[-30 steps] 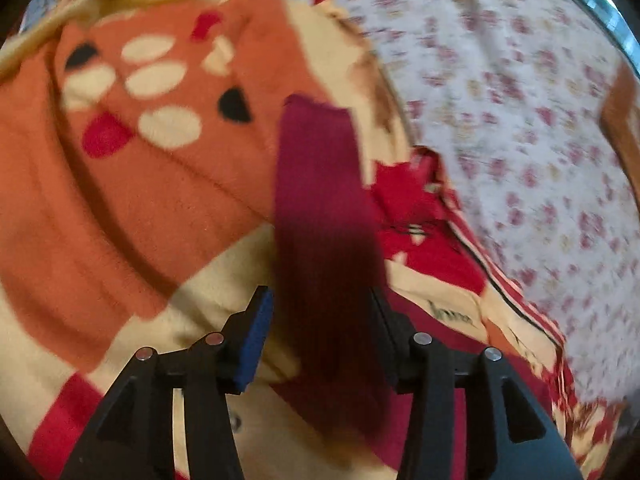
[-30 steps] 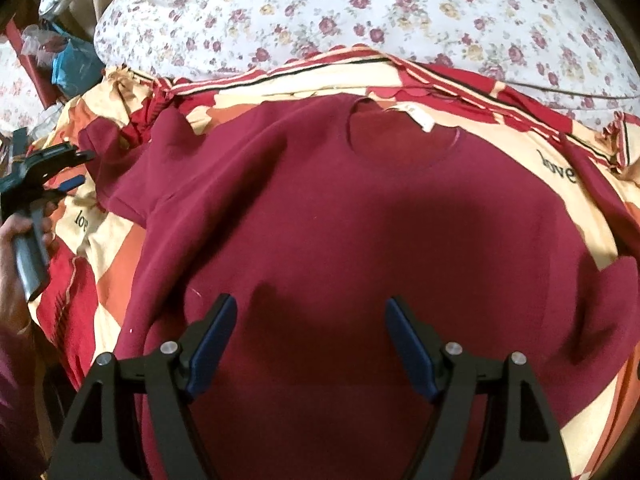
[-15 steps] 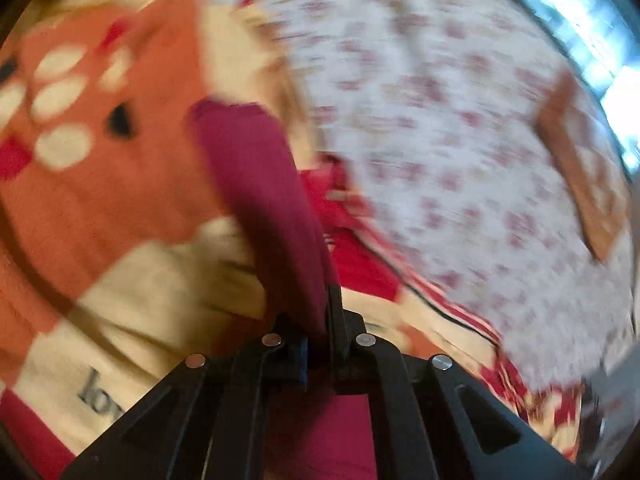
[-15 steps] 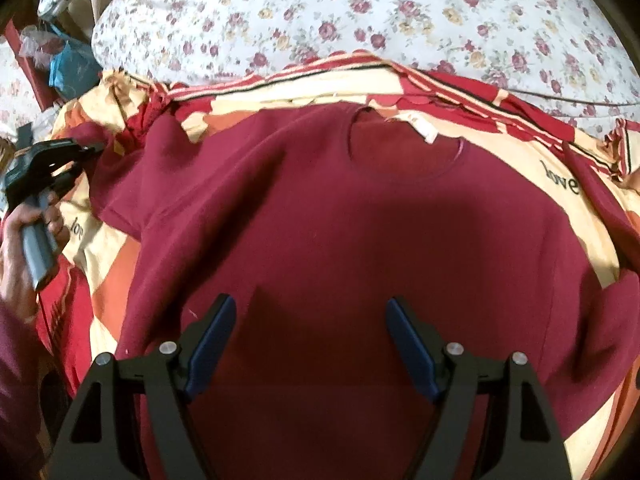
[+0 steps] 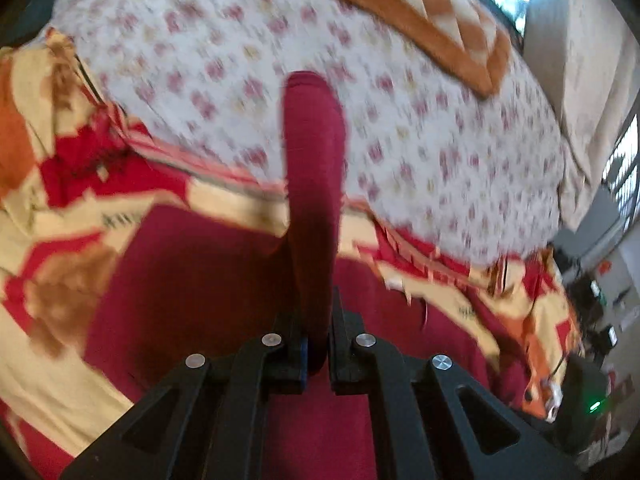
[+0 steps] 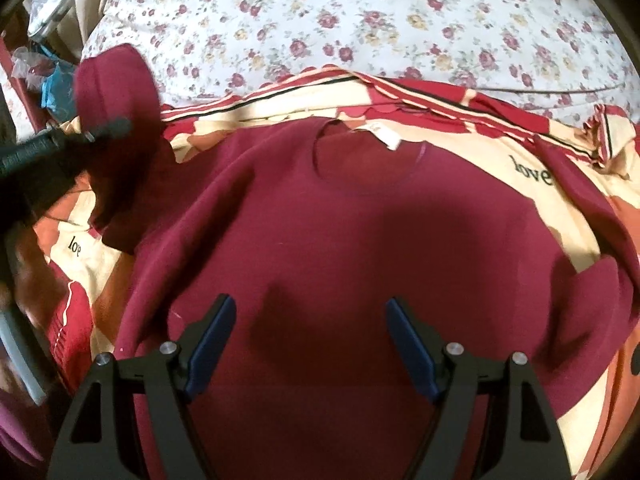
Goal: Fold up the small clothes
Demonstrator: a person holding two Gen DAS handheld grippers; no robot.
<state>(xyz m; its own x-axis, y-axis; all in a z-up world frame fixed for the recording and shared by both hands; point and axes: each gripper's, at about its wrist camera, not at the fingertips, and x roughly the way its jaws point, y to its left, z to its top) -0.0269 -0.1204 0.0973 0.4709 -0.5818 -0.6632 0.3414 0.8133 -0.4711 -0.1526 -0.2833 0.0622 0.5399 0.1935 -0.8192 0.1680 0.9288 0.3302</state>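
Observation:
A dark red sweater (image 6: 360,232) lies spread on a patterned blanket, neck opening with a white label (image 6: 384,138) toward the far side. My left gripper (image 5: 316,344) is shut on the sweater's left sleeve (image 5: 314,168), which sticks up and forward from the jaws. In the right wrist view that left gripper (image 6: 100,130) shows at the left edge with the lifted sleeve (image 6: 112,84) raised above the blanket. Over the sweater's lower body my right gripper (image 6: 310,332) hangs open, nothing between its blue pads. The other sleeve (image 6: 592,216) lies folded at the right.
The blanket (image 6: 520,160) is red, cream and orange with "love" printed on it. A floral sheet (image 6: 360,12) covers the bed beyond it. An orange patterned cushion (image 5: 420,12) lies at the far side. Clutter and bags (image 6: 48,60) sit off the bed's left edge.
My left gripper closed on the sleeve, then lifted it and swung it inward over the sweater's body while rolling. The right gripper stayed open and almost still above the sweater.

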